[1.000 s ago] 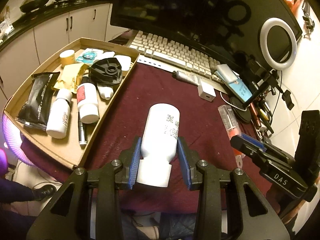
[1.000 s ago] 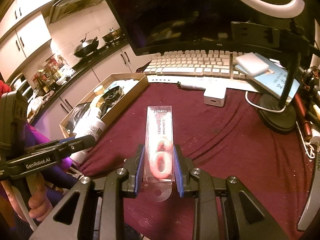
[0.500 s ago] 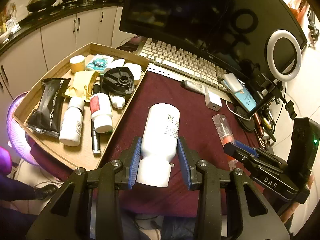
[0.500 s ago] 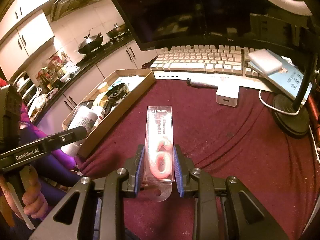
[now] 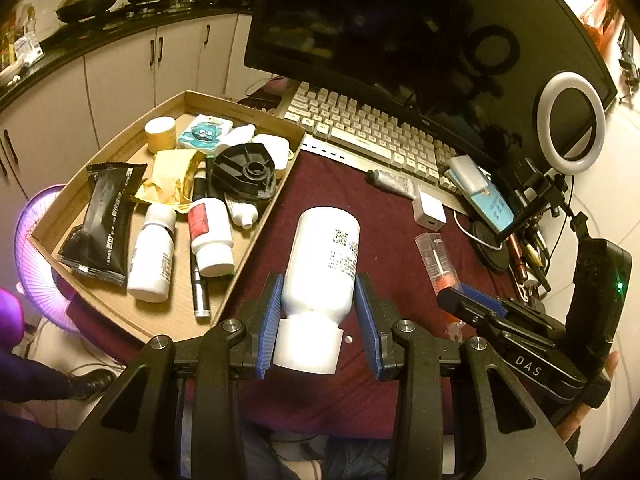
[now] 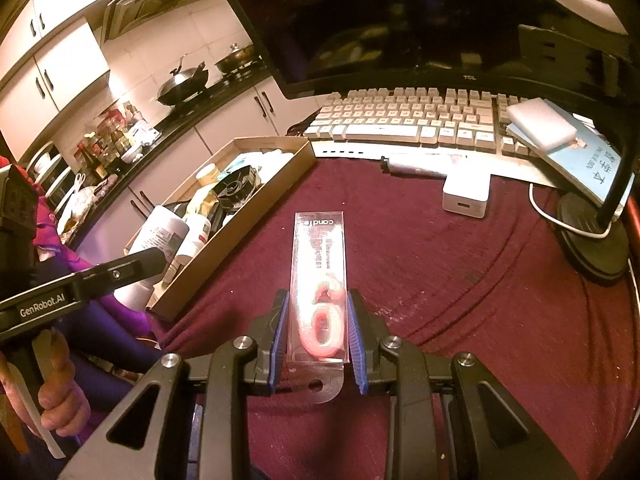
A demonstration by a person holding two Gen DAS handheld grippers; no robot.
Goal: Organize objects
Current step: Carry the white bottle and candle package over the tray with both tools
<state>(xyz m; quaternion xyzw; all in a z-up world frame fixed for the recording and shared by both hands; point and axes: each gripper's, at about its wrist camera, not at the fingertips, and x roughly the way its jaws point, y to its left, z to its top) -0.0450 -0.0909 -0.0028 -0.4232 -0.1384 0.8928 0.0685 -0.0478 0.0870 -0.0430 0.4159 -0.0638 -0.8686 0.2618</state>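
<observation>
My left gripper (image 5: 319,320) is shut on a white plastic bottle (image 5: 322,256), held above the maroon cloth just right of the cardboard tray (image 5: 256,232). My right gripper (image 6: 317,340) is shut on a clear candle package (image 6: 319,280) with a pink number candle inside, held above the cloth. The right gripper also shows in the left wrist view (image 5: 472,300) with the package (image 5: 436,256). The left gripper and bottle (image 6: 160,236) show at the left of the right wrist view, near the tray's (image 6: 240,240) near corner.
The tray holds several items: white bottles (image 5: 152,256), a black pouch (image 5: 104,220), a black round part (image 5: 246,174), a pen. Behind stand a keyboard (image 5: 368,136), monitor (image 5: 420,40), white charger (image 5: 430,210), tube (image 5: 392,180), ring light (image 5: 570,122) and phone stand.
Both grippers have drawn back and up from the table, still holding their objects. The tray and keyboard look farther away in the left wrist view.
</observation>
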